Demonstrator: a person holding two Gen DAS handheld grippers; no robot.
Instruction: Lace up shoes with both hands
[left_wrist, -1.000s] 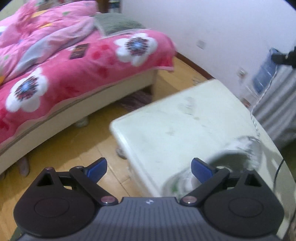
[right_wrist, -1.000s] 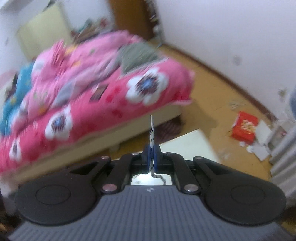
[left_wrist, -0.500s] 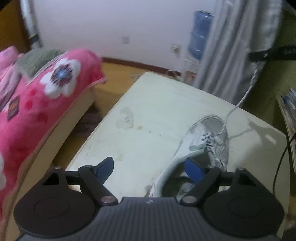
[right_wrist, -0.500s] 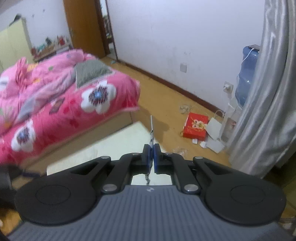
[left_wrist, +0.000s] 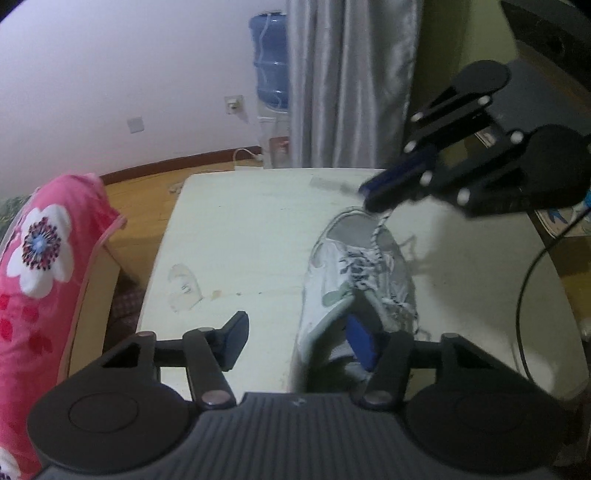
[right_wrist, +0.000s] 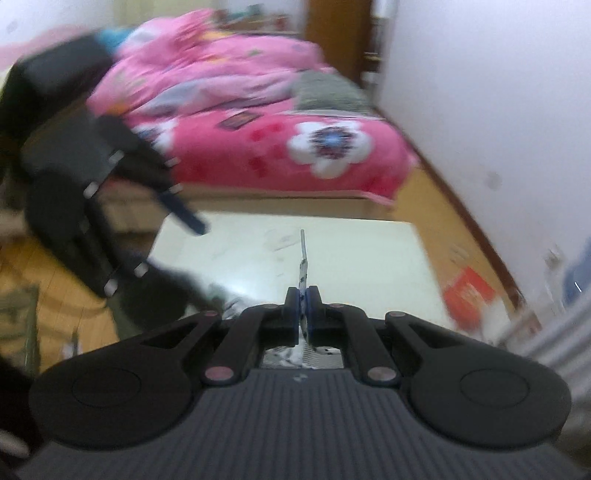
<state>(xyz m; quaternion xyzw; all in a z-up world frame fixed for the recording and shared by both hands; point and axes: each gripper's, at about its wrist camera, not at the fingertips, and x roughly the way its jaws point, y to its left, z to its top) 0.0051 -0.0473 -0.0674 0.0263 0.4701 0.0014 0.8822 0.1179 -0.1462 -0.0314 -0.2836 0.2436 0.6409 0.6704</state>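
While right tool (right_wrist: 303, 314) pinches lace (right_wrist: 302, 258), shoe (left_wrist: 354, 273) heel cropped, blurred.

A home bedroom. In the left wrist view a bed with a pink flowered quilt (left_wrist: 44, 258) lies at nine o'clock, a wooden floor (left_wrist: 147, 199) beside it. A blue water-cooler bottle (left_wrist: 269, 62) stands at twelve o'clock by a grey curtain (left_wrist: 351, 81), wall sockets (left_wrist: 233, 104) to their left. A worn cream table (left_wrist: 251, 229) fills the middle.
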